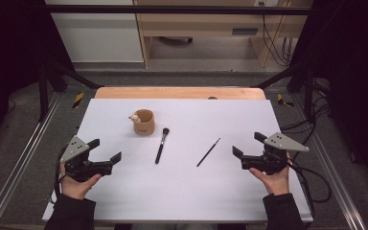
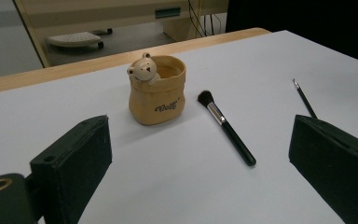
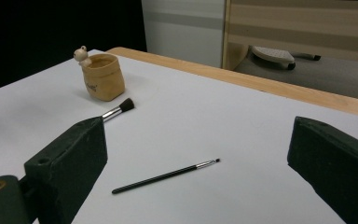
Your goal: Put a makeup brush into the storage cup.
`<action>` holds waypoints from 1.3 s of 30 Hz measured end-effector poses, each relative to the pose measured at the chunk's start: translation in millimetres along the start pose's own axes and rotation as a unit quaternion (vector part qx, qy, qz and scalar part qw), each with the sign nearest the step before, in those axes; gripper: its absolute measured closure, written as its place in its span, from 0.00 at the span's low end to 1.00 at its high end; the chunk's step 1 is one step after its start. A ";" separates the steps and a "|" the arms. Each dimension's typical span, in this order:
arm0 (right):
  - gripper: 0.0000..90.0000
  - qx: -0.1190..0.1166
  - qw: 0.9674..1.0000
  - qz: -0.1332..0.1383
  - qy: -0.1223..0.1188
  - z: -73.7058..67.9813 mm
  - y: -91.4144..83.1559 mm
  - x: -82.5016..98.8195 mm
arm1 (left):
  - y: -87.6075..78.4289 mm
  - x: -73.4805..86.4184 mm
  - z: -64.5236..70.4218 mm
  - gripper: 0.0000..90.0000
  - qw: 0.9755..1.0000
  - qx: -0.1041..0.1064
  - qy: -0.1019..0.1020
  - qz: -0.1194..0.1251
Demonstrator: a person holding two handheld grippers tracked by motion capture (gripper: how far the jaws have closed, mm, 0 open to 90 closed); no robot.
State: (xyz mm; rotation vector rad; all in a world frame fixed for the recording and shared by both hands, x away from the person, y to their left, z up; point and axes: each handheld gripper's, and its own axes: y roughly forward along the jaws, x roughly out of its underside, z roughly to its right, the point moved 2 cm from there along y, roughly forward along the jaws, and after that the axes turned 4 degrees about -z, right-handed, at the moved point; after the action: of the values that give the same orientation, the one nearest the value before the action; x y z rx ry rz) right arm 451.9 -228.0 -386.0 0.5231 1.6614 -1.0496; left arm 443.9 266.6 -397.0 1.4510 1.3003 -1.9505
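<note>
the left gripper (image 1: 106,150) stands wide and holds nothing, at 8 o'clock on the white table (image 1: 182,191). the right gripper (image 1: 248,144) at 4 o'clock is also wide and bare. the thick brush (image 1: 161,145) lies at the centre, the thin brush (image 1: 208,152) just at its 3 o'clock, the bear pot (image 1: 143,121) at 11 o'clock.

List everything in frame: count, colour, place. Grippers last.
bear pot: 1, tan, upright, far left of centre on the sheet
makeup brush: 1, black handle, lying just right of the pot
thin brush: 1, black, lying right of centre
sheet: 1, white, covering the table
table: 1, wood, far edge visible
left gripper: 1, black, open, near left
right gripper: 1, black, open, near right
</note>
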 end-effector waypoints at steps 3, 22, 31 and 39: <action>0.05 0.001 1.000 0.002 0.000 0.6 -0.9 -0.5 | 0.7 0.8 0.0 0.06 1.000 0.001 0.000 -0.002; 0.06 0.015 1.000 -0.011 -0.009 -7.2 7.9 -2.8 | 6.5 8.4 -0.4 0.06 1.000 0.001 -0.001 -0.014; 0.06 0.015 1.000 -0.009 -0.011 -13.3 11.4 -9.1 | 7.5 11.2 -0.2 0.06 1.000 0.001 0.000 -0.020; 0.06 0.019 0.999 -0.022 -0.018 -21.4 21.5 -14.0 | 6.7 11.6 0.4 0.06 1.000 0.000 0.001 -0.020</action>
State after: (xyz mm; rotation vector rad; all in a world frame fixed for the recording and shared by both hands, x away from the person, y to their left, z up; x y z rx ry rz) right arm 461.8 -196.7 -379.9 0.4913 1.6296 -1.1175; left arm 444.1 265.4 -410.3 1.4378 1.3405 -1.9736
